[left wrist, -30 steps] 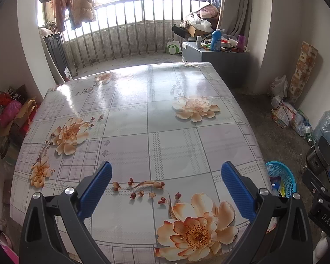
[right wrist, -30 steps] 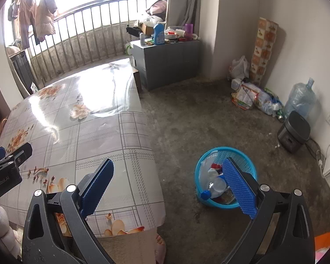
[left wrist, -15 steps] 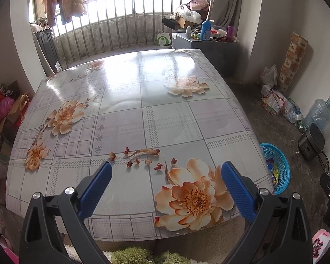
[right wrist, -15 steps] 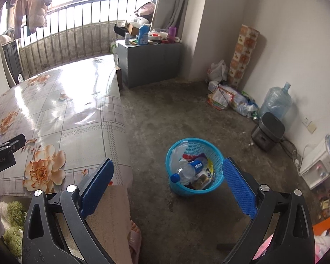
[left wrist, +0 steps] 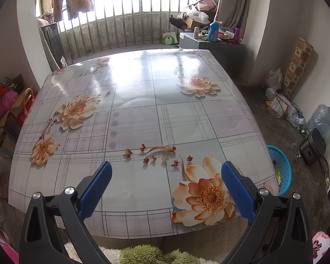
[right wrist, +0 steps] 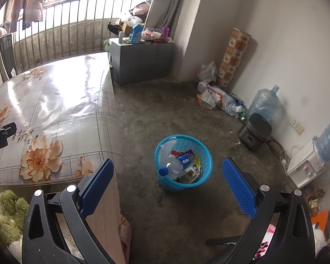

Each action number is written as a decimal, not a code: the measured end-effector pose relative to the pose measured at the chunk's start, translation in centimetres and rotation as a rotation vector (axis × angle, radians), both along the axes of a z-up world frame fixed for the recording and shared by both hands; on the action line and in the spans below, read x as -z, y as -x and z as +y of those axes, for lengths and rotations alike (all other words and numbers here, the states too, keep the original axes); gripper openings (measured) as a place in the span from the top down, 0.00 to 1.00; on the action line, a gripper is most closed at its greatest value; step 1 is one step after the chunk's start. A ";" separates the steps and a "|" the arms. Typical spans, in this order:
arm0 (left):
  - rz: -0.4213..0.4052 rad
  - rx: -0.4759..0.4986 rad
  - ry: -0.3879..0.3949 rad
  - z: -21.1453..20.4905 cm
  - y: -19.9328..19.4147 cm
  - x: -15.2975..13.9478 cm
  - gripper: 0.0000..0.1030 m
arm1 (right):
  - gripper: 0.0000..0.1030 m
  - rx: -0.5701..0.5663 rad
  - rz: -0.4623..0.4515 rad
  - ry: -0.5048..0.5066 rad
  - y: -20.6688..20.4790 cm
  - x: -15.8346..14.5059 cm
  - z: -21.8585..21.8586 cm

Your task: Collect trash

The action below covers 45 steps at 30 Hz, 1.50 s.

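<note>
While both grippers, left (left wrist: 166,189) and right (right wrist: 168,183), hang with jaws spread wide and empty, the trash sits in the blue basket (right wrist: 203,154) on the floor beside the table (left wrist: 143,114)

My left gripper (left wrist: 166,190): black plastic arms with triangular cut-outs, two silver round screws on each, blue ribbed pads (left wrist: 95,190) on the fingers. My right gripper (right wrist: 168,187): same black frame and silver screws, blue textured pads (right wrist: 238,188). Partial white lettering on a black body at the right view's left edge.
</note>
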<state>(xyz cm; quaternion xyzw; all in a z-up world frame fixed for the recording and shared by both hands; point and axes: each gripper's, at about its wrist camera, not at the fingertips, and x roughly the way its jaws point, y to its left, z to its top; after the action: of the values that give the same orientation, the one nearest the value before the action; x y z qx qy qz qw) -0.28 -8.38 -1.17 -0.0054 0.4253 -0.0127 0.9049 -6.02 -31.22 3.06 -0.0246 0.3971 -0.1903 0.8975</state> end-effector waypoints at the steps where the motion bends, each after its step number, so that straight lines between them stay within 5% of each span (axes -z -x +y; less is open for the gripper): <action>1: 0.000 0.001 0.001 0.1 0.0 0.0 0.05 | 0.08 0.001 -0.002 0.000 0.1 0.0 0.1; 31: 0.002 0.031 -0.008 0.3 0.2 0.2 0.05 | 0.08 -0.128 0.022 -0.045 -1.3 0.5 3.4; 45: 0.006 -0.008 -0.076 2.7 0.5 0.6 0.05 | 0.08 -0.239 -0.005 -0.081 -3.7 0.8 6.3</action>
<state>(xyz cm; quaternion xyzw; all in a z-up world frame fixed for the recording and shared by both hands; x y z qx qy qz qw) -0.74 -5.69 -1.81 0.0272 0.4284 0.0070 0.9032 -2.30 -24.89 2.25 -0.0350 0.3962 -0.0656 0.9151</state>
